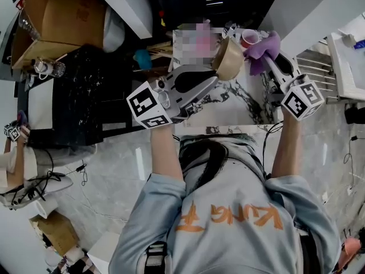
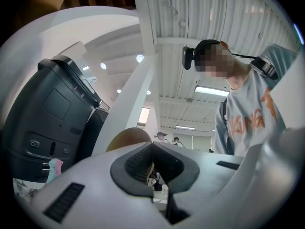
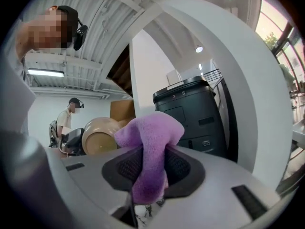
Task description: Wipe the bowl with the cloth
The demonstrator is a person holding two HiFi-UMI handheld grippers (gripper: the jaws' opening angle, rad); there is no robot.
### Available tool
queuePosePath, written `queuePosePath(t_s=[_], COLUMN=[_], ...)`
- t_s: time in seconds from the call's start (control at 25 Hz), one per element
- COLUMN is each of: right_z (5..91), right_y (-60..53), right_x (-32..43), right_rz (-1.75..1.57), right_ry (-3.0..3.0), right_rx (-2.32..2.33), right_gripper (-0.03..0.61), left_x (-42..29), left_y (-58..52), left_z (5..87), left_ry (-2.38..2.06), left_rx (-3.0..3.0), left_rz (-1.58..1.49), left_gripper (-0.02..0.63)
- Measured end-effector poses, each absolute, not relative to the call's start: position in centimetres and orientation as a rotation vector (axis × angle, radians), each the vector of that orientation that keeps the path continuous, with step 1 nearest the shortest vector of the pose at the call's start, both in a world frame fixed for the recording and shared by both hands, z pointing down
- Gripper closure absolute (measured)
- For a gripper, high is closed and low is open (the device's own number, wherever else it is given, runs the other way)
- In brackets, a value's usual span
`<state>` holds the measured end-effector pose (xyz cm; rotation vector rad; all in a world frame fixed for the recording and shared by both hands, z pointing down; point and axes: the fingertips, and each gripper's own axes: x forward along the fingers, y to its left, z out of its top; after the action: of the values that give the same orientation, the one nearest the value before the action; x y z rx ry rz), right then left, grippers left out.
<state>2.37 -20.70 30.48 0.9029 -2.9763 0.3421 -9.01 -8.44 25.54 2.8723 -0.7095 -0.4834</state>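
Note:
A tan bowl (image 1: pixel 230 57) is held up on its side above the marble table, with my left gripper (image 1: pixel 217 75) shut on its rim. In the left gripper view only a tan curve of the bowl (image 2: pixel 128 137) shows behind the closed jaws of the left gripper (image 2: pixel 151 168). My right gripper (image 1: pixel 268 60) is shut on a purple cloth (image 1: pixel 263 50), which touches the bowl's right side. In the right gripper view the cloth (image 3: pixel 150 142) bulges out between the pads of the right gripper (image 3: pixel 151 175), and the bowl (image 3: pixel 101 136) sits just to its left.
The marble table (image 1: pixel 251 104) lies below both grippers. A pink cup (image 1: pixel 249 37) stands behind the cloth. A black appliance (image 3: pixel 195 113) is close by, a wire rack (image 1: pixel 313 67) is at the right, and a cardboard box (image 1: pixel 63 16) is at the far left. Another person (image 3: pixel 64 123) stands far off.

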Motion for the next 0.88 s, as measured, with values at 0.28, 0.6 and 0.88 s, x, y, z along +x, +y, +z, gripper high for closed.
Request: queuePosePath(t_s=[0.28, 0.6, 0.88], right_z=[31.6, 33.2, 34.5], right_y=[-21.9, -22.3, -22.5], right_x=[5.6, 7.7, 10.6], right_rz=[0.406, 0.489, 0.555], right_ry=[-2.897, -2.824, -2.747], right_rx=[1.13, 1.251, 1.42], right_gripper=[0.451, 0.451, 0.451], left_x=[-7.8, -4.5, -3.1], left_y=[-9.8, -10.1, -11.2], left_z=[27.9, 31.8, 34.8], left_ry=[-0.871, -0.833, -0.879], left_rx=[2.864, 2.875, 2.832], left_rz=[-0.227, 0.095, 0.236], left_gripper=[0.588, 0.588, 0.587])
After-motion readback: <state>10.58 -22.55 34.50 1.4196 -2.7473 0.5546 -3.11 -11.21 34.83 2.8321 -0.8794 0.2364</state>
